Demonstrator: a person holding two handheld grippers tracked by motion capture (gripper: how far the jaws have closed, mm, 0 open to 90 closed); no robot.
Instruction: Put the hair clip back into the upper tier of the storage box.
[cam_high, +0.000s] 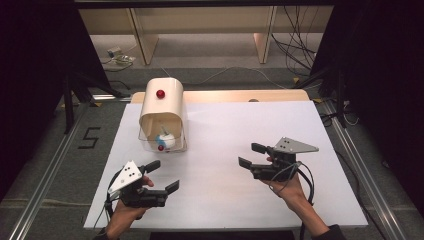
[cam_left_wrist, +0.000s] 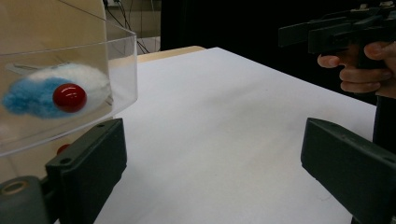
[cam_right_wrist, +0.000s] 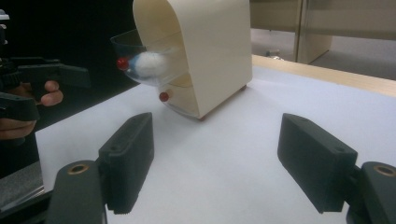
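High view: cream cabinet (cam_high: 162, 107) stood far-left on white table (cam_high: 240, 200); left gripper (cam_high: 162, 176) and right gripper (cam_high: 248, 155) both wide, empty, nothing between them and it.

Left gripper view: clear drawer (cam_left_wrist: 119, 70) pulled out, holding blue-white fluffy ball (cam_left_wrist: 51, 91) behind red knob (cam_left_wrist: 69, 97).

Right gripper view: drawer open, lower drawer (cam_right_wrist: 180, 98) shut.

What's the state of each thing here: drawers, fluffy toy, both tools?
Upper clear drawer: pulled out of the cream cabinet, red knob facing the person.
Lower drawer: pushed in.
Blue-and-white fluffy toy: lying inside the upper drawer.
Left tool: open, holding nothing, just in front of the open drawer.
Right tool: open, holding nothing, apart from the cabinet.
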